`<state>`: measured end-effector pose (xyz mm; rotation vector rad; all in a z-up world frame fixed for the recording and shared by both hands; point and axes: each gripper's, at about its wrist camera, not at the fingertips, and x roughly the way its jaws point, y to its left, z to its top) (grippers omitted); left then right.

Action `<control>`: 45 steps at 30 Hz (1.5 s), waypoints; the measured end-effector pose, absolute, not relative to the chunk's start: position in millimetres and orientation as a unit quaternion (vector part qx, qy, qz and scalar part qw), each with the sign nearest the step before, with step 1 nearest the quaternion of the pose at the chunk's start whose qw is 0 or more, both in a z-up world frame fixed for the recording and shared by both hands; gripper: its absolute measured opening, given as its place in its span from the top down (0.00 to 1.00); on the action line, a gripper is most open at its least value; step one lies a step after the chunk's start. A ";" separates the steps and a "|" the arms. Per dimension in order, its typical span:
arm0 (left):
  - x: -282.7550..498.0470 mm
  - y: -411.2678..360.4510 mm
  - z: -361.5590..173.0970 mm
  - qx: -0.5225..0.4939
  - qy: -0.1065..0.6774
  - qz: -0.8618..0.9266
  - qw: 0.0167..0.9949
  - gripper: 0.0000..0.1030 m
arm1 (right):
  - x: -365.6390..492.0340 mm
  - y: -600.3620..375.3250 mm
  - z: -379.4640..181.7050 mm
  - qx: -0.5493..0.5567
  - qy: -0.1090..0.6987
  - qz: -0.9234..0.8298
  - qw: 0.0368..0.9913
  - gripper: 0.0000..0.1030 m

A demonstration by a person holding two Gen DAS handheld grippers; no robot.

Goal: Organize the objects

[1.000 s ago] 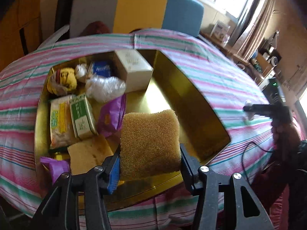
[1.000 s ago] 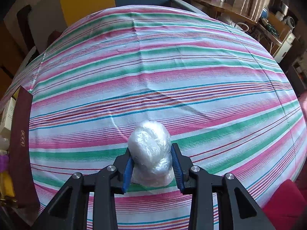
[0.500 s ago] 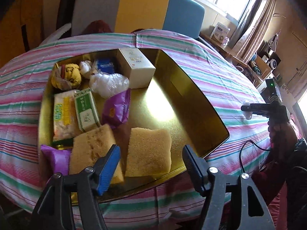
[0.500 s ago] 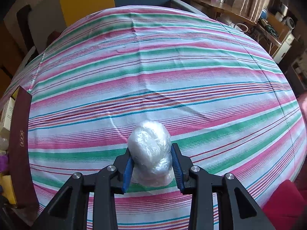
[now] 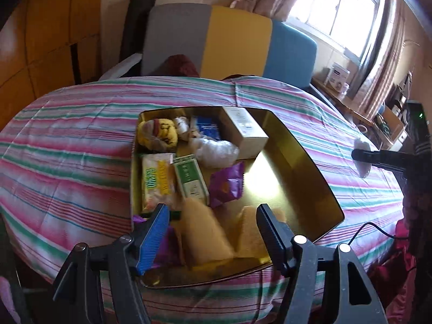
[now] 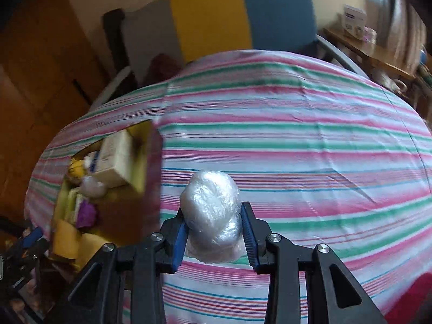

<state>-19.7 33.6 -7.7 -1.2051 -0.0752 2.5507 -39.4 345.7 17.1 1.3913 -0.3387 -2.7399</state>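
Released since the earlier frame, the sponge [image 5: 252, 232] is now seen lying in the gold tray [image 5: 305, 162] beside another sponge [image 5: 205, 232], with the left gripper [image 5: 213, 232] spread empty above, while the plastic-wrapped ball [image 6: 212, 216] is held clamped by the right gripper [image 6: 213, 232] over the striped tablecloth [image 6: 310, 145].

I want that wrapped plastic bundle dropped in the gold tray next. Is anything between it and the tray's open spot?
Only the tray's near side wall, which the right gripper must lift the plastic bundle over. The bare floor beside the white box looks free.
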 end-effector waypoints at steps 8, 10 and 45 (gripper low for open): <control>-19.2 8.8 -13.0 -0.424 -0.048 0.894 0.135 0.34 | -92.4 222.6 -10.4 0.505 -0.054 -0.854 0.113 0.64; -20.4 5.1 -15.9 -0.428 -0.050 0.893 0.128 0.34 | -107.7 212.0 -30.9 0.530 -0.054 -0.840 0.101 0.63; -6.1 11.3 3.5 -0.378 0.006 0.926 0.009 0.24 | -50.5 215.9 -22.8 0.428 -0.047 -0.902 0.038 0.20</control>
